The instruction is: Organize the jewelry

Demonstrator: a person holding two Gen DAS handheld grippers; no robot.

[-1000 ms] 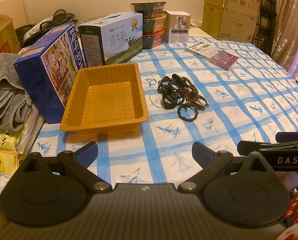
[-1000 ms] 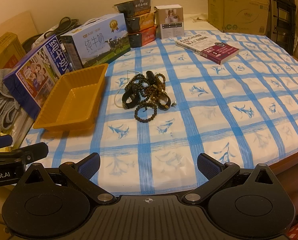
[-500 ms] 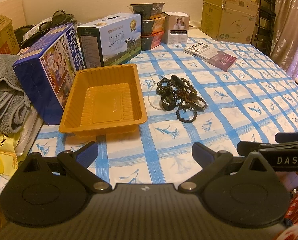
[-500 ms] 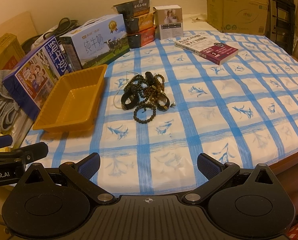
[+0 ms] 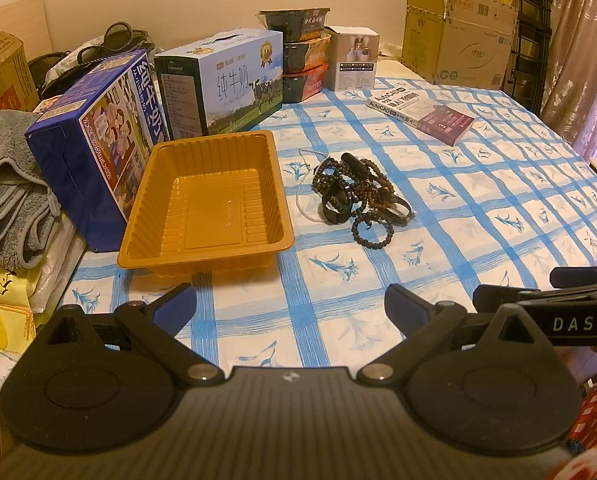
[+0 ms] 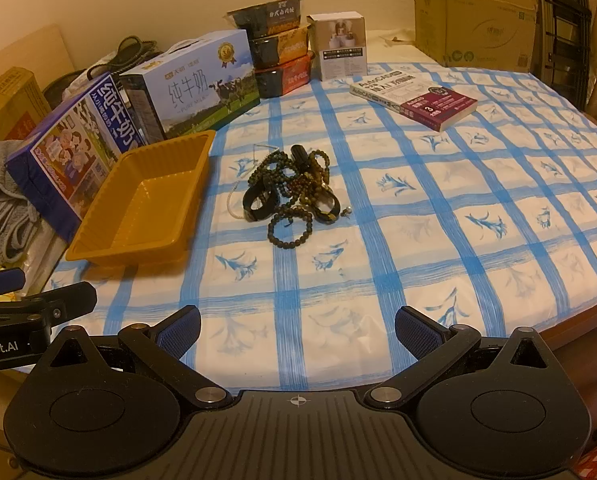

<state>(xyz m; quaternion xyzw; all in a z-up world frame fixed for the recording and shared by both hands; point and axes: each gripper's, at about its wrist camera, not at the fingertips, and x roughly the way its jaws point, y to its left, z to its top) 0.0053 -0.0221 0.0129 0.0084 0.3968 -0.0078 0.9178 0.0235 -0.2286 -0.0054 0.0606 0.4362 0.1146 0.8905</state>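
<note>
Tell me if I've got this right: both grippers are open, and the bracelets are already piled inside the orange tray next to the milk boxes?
Not quite. The bracelets lie in a tangle on the tablecloth, beside the orange tray, which holds nothing; the left wrist view shows this. The rest holds: left gripper and right gripper are open, milk boxes beside the tray.

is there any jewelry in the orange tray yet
No, the orange tray is bare inside, and the pile of bracelets lies beside it on the tablecloth.
</note>
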